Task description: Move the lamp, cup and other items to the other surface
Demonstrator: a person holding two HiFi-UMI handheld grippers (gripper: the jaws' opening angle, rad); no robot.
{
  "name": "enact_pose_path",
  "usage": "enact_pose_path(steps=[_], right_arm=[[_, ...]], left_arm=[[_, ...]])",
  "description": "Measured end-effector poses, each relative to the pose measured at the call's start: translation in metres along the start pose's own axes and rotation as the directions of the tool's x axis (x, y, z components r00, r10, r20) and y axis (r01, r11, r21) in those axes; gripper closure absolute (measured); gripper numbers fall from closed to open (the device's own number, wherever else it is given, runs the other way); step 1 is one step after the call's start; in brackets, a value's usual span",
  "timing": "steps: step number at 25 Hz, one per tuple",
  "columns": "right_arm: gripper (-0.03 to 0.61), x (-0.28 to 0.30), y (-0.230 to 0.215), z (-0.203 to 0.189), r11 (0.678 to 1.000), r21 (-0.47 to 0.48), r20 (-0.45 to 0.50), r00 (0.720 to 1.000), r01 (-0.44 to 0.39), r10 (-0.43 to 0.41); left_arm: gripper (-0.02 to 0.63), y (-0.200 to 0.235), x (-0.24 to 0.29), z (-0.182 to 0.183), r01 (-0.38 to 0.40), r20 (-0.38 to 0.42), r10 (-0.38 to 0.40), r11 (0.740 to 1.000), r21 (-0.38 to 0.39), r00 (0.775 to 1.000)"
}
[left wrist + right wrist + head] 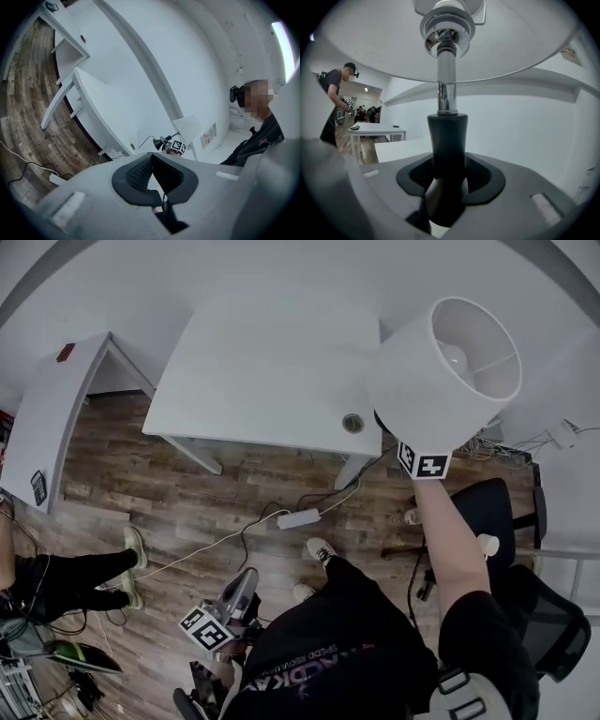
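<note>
While clamping the lamp (pixel 450 362) by its black stem in the right hand-held gripper (pixel 449 154), holds it aloft by the white worktop's (pixel 272 371) right corner, shade tilted. Hangs the left hand-held gripper (pixel 151 164) low, jaws pressed together, empty.

No legible text or labels

A power strip (pixel 298 518) lies on wood floor (pixel 187 493) near a chair (pixel 489 505).
</note>
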State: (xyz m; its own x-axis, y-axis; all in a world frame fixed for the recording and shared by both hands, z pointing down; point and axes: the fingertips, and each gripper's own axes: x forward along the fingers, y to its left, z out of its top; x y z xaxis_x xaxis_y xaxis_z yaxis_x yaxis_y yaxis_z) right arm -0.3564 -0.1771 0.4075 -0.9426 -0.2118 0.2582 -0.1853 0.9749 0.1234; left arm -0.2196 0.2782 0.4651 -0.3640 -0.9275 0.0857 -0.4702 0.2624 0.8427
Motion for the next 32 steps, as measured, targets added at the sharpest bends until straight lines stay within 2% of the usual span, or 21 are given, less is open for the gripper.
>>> enact_pose_path(steps=[9, 13, 19, 23, 26, 32], right_arm=[[0.403, -0.078, -0.036, -0.004, 0.992, 0.055, 0.013, 0.993, 0.114, -0.115], [0.403, -0.122, -0.051, -0.011, 0.983, 0.074, 0.017, 0.986, 0.166, -0.168], [0.403, -0.176, -0.079, -0.024, 0.967, 0.073, 0.001, 0.97, 0.243, -0.244], [0.403, -0.21, -0.101, -0.036, 0.954, 0.08, -0.014, 0.957, 0.29, -0.29], [0.403, -0.235, -0.125, -0.042, 0.939, 0.088, -0.018, 0.943, 0.332, -0.332], [0.403, -0.286, -0.18, -0.052, 0.906, 0.119, -0.008, 0.913, 0.407, -0.409]], left_arm=[[0.615, -0.022, -0.012, -0.015, 0.079, -0.078, -0.078, 0.997, 0.02, 0.994], [0.615, -0.025, -0.019, -0.038, 0.113, -0.117, -0.111, 0.994, 0.006, 0.987], [0.615, -0.036, -0.01, -0.064, 0.169, -0.189, -0.171, 0.985, -0.022, 0.967], [0.615, -0.048, 0.004, -0.075, 0.21, -0.245, -0.207, 0.978, -0.014, 0.947], [0.615, -0.059, 0.017, -0.083, 0.237, -0.284, -0.226, 0.972, 0.004, 0.932], [0.615, -0.079, 0.041, -0.108, 0.253, -0.319, -0.238, 0.967, 0.005, 0.917]])
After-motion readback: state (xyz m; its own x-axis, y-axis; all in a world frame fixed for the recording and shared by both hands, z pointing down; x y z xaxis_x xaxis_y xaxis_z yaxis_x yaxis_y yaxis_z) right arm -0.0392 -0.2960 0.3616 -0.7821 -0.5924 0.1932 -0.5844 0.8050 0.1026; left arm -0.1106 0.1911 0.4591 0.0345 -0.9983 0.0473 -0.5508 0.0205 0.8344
